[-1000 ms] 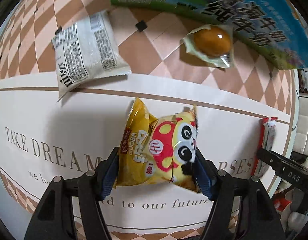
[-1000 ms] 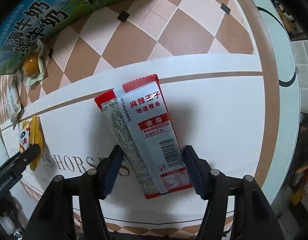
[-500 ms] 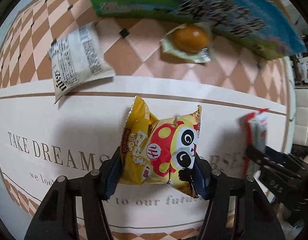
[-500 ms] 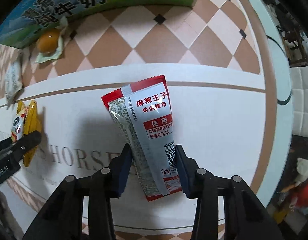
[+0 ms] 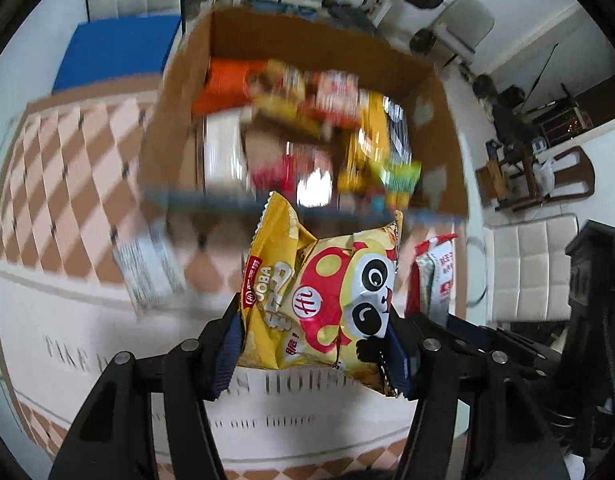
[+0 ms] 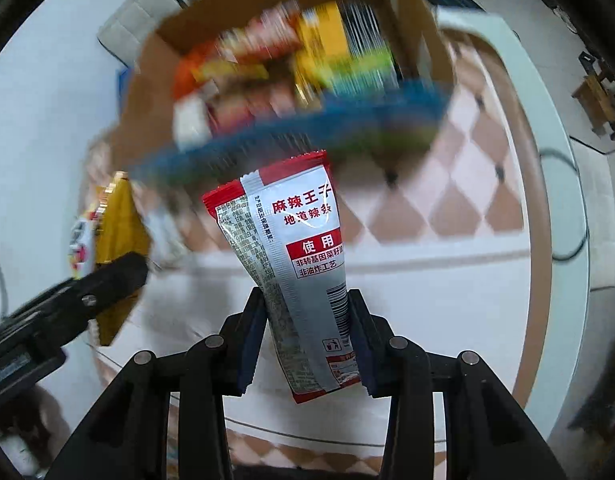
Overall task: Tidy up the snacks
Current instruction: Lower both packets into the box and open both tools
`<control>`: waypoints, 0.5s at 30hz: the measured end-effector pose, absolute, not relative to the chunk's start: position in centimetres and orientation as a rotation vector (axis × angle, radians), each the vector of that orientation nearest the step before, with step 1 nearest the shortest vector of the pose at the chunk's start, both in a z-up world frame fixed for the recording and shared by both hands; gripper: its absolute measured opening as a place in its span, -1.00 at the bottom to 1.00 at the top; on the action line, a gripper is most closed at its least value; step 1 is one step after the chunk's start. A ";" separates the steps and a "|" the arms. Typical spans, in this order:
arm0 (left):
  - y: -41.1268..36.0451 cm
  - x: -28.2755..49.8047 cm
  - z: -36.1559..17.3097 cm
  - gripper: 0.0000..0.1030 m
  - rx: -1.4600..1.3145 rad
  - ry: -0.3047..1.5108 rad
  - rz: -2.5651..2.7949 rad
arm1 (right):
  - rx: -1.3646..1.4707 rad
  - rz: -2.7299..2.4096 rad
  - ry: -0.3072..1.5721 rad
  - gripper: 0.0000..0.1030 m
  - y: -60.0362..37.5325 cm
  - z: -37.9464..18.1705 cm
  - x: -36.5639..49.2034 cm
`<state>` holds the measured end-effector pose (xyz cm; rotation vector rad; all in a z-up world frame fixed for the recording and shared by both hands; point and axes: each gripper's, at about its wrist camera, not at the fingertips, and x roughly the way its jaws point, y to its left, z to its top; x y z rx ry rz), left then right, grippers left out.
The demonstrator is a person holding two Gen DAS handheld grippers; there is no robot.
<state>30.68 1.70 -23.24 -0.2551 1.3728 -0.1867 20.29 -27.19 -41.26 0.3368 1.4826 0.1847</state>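
My left gripper [image 5: 313, 344] holds the panda bag [image 5: 323, 300], my right gripper [image 6: 305, 344] the red packet [image 6: 299, 276]; the box [image 5: 307, 56] already has many snacks.

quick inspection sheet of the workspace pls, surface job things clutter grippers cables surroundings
surface: table with white printed centre and checkered border
job's things: yellow panda snack bag; red and grey snack packet; open cardboard box holding blurred snacks
clutter: white packet on the table, blurred
grippers: left gripper shut on the panda bag; right gripper shut on the red and grey packet
cables: dark cable at the table's right edge
surroundings: white padded chair, blue mat
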 end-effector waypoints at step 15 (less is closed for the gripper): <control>3.8 48.0 -26.3 0.15 -0.176 1.476 -0.097 | 0.317 0.026 1.397 -0.17 -30.7 -38.0 39.9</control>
